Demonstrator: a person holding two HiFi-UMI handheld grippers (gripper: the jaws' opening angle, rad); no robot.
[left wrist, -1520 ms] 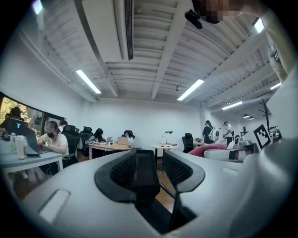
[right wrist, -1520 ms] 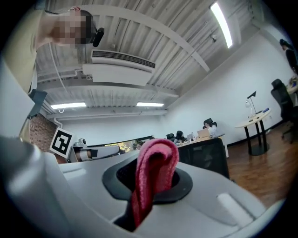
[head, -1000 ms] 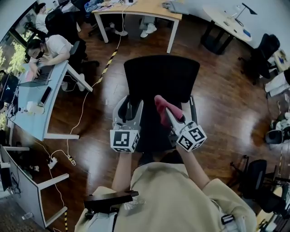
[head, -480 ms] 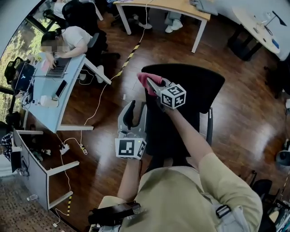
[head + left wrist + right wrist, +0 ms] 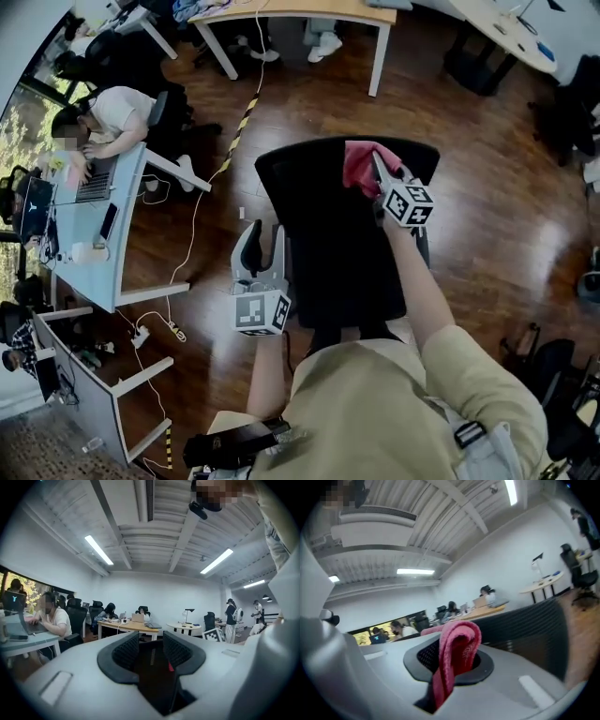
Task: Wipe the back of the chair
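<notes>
Here, right gripper (image 5: 379, 176): jaws clamped on a folded pink-red terry cloth (image 5: 356, 167); cloth bulges out past the jaw tips
Black mesh chair back (image 5: 319, 225): its top edge lies just under those jaws, at the cloth
Left gripper (image 5: 260, 246): jaws apart, gripping nothing; chair's side edge just beside them

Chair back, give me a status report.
Right gripper shut on pink cloth, at chair back top edge. Left gripper jaws open, empty, beside the chair's left side. Nothing blocking.
</notes>
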